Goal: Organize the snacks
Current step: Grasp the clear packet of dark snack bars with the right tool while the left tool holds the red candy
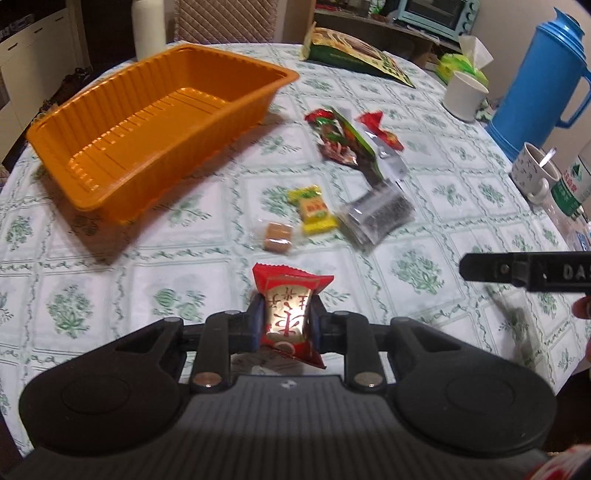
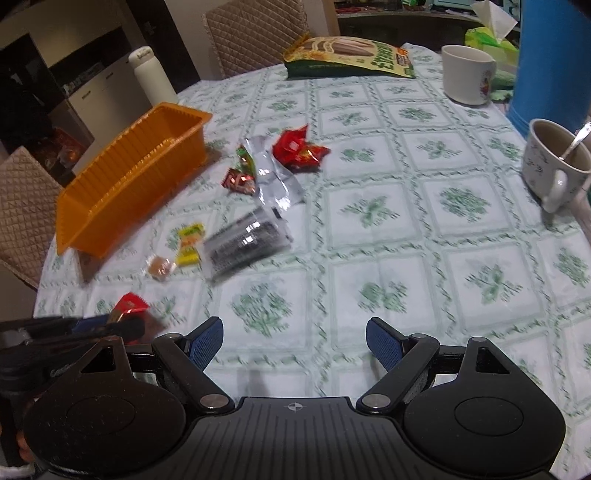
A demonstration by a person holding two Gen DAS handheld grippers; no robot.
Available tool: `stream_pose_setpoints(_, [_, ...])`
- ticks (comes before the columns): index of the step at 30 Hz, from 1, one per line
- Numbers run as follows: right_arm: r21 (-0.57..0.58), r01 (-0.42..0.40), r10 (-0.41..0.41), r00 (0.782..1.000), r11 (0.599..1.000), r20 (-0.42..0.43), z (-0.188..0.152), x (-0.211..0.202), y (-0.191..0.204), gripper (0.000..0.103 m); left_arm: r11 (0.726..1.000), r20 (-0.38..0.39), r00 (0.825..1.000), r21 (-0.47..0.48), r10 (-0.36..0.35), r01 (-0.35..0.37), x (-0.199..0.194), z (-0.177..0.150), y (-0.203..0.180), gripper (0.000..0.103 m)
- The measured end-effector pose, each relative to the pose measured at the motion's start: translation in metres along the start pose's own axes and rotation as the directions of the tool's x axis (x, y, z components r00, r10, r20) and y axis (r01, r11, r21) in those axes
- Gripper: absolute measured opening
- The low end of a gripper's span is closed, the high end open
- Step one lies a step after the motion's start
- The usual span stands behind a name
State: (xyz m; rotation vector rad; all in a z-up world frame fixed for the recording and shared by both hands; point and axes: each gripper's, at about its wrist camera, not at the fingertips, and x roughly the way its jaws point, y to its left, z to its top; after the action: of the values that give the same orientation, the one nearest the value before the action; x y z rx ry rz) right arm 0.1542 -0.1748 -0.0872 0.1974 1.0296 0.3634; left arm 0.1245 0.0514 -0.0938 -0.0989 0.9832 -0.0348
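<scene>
My left gripper (image 1: 285, 322) is shut on a red wrapped snack (image 1: 286, 314), held just above the tablecloth. Ahead of it lie a brown candy (image 1: 276, 238), a yellow candy (image 1: 312, 210), a clear packet of dark seeds (image 1: 376, 218) and red and green wrapped snacks (image 1: 341, 140). The empty orange tray (image 1: 110, 173) stands at the far left. My right gripper (image 2: 294, 345) is open over bare tablecloth, nothing between its blue pads. In the right wrist view the same pile shows: seed packet (image 2: 245, 243), red snacks (image 2: 299, 149), orange tray (image 2: 92, 225), and the left gripper with its red snack (image 2: 129, 304) at the left edge.
A blue thermos (image 1: 535, 85), a white cup (image 1: 465, 94), a patterned mug with a spoon (image 2: 554, 166) and a bottle (image 1: 572, 184) crowd the right side. A large green snack bag (image 2: 351, 55) lies at the back. A white bottle (image 2: 153, 75) and chairs (image 2: 255, 33) stand beyond the table.
</scene>
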Motion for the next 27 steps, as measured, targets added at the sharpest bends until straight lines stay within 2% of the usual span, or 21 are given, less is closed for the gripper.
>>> stream_pose_setpoints(10, [0.083,-0.097,0.095,0.995,0.992,0.025,0.027,0.032,0.010,0.083,1.000,0.020,1.000,-0.003,0.023,-0.023,0.003,0.018,0.018,0.022])
stream_pose_setpoints(11, [0.086,-0.100,0.098,0.995,0.991,0.026,0.029,0.035,0.012,0.076,1.000,0.021,1.000,-0.003,0.023,-0.023,0.003,0.020,0.020,0.022])
stream_pose_setpoints(14, [0.105,-0.112,0.112,0.994,0.988,0.003,0.035,0.047,0.015,0.067,1.000,0.022,1.000,-0.002,0.022,-0.022,0.006,0.026,0.024,0.022])
stream_pose_setpoints(20, [0.119,-0.100,0.102,0.995,0.988,-0.008,0.041,0.061,0.021,0.064,1.000,0.019,1.000,0.004,0.013,-0.013,0.012,0.034,0.030,0.022])
stream_pose_setpoints(27, [0.109,-0.053,0.054,0.999,0.993,-0.005,0.052,0.075,0.029,0.064,1.000,0.017,1.000,0.009,0.008,-0.008,0.016,0.039,0.037,0.022])
